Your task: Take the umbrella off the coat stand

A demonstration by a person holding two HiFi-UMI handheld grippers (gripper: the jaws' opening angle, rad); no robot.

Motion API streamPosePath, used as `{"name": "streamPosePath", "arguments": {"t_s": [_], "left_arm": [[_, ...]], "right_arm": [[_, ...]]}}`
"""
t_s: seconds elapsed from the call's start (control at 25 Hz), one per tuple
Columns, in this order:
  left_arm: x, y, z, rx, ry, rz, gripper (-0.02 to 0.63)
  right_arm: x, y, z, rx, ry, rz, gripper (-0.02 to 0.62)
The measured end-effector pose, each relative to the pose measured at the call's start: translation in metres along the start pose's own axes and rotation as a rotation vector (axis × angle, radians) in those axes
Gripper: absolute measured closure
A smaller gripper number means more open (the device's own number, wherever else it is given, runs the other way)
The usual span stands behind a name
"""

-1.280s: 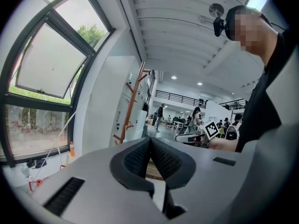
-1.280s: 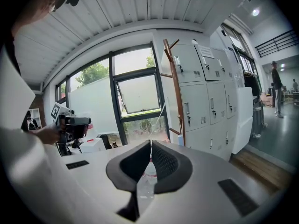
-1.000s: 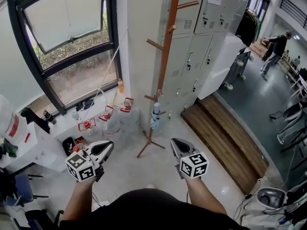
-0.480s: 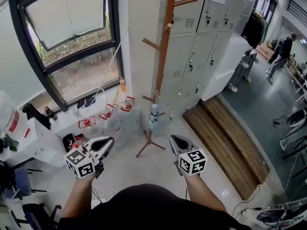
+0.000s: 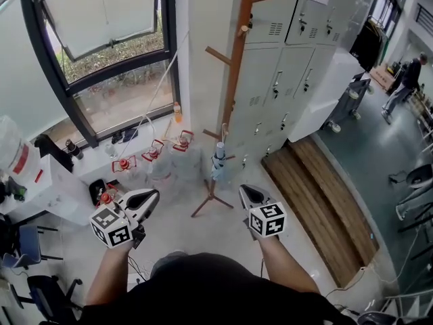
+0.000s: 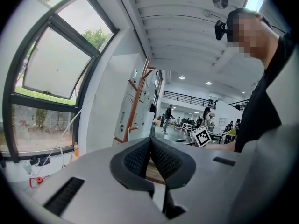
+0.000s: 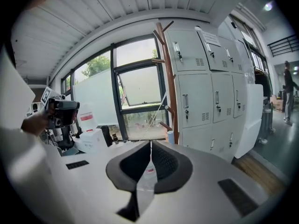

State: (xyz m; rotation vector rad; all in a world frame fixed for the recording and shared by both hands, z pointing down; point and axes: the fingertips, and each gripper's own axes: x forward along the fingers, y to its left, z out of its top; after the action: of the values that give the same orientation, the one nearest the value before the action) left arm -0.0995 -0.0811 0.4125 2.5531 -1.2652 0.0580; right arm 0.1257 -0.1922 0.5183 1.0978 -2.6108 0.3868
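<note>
My right tool (image 7: 150, 147) has its jaws together with nothing between them. Ahead I note the wooden coat stand (image 7: 168, 78), upright just beside grey lockers (image 7: 210, 83). The umbrella (image 7: 171, 136) sits low against it (pale blue, folded).

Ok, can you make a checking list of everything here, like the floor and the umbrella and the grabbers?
Surface: pale floor, with a wooden platform at the right.
Job's things: the folded umbrella hangs low on the wooden coat stand; neither gripper touches it.
Clutter: clear jugs with red tops near the stand's foot; an orange bottle on the sill.
Grippers: left gripper jaws together, empty; right gripper jaws together, empty; both short of the stand.
Cables: a white cord slants down beside the stand.
Surroundings: grey lockers, a big window, a person far off.
</note>
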Motion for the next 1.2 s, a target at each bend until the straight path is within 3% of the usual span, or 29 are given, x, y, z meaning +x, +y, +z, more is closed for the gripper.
{"name": "streamPosePath", "arguments": {"t_s": [0.32,1.2], "left_arm": [[0.011,0.010,-0.007,0.004,0.001,-0.018,0.584],[0.097,0.120,0.012,0.035,0.053,-0.058,0.584]], "right_arm": [[0.029,-0.014,-0.012,0.013,0.038,-0.003,0.574],[0.125,-0.075,0.029,0.053,0.029,-0.062,0.556]]}}
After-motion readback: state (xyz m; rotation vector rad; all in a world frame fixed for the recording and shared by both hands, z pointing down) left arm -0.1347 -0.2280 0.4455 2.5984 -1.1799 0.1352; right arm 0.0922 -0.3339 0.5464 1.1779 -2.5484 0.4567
